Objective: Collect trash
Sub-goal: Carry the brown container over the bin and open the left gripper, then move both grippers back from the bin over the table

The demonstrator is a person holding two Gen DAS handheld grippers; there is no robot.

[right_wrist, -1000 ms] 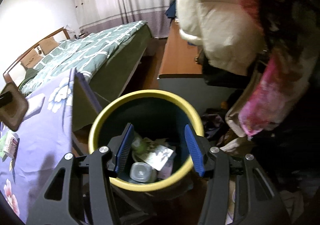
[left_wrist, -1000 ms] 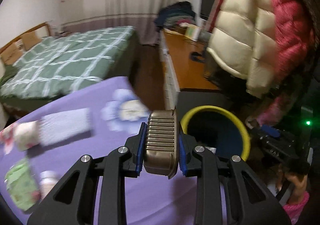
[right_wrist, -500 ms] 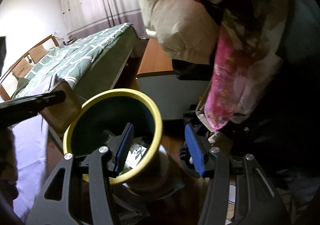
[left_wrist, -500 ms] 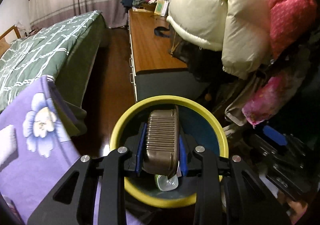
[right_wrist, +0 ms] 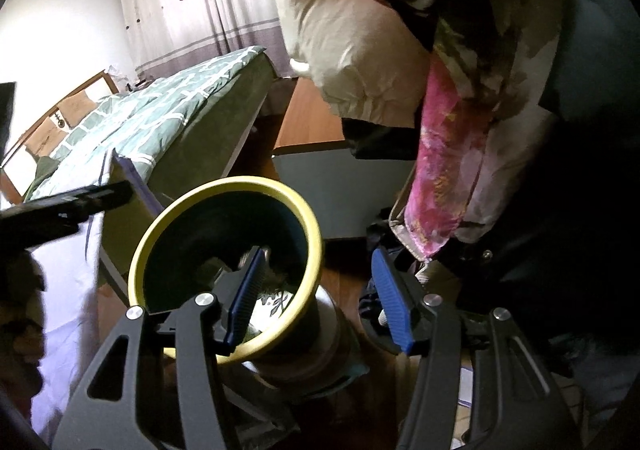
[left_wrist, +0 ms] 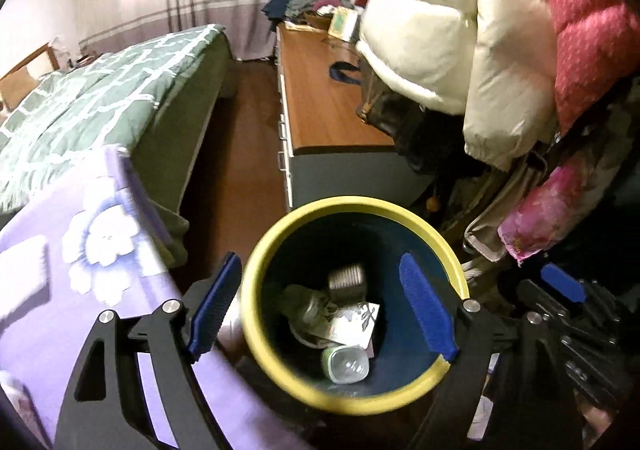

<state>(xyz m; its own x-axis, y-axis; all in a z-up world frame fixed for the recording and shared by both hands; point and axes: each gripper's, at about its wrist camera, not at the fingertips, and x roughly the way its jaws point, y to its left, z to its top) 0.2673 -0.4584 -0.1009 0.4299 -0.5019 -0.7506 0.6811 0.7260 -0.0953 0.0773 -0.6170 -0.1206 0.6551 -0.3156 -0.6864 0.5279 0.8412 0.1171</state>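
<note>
Dark wood floor (left_wrist: 248, 138) carries most of it: the yellow-rimmed bin (left_wrist: 404, 210) stands on it, right beside the tabletop (left_wrist: 48, 302) under a purple flowered cloth (left_wrist: 100, 242). Further back there's a bed (left_wrist: 100, 98) with a green checked quilt, and a long low wooden cabinet (left_wrist: 320, 106) with some clothes heaped on the far end.

bin (left_wrist: 404, 210): glossy yellow plastic rim | tin (left_wrist: 346, 279): ribbed metal | dresser top (left_wrist: 320, 98): smooth wood | tablecloth (left_wrist: 52, 250): cloth

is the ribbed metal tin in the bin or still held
In the bin. The ribbed tin lies among trash inside the yellow-rimmed bin; the left hand-held gripper is open and empty.
</note>
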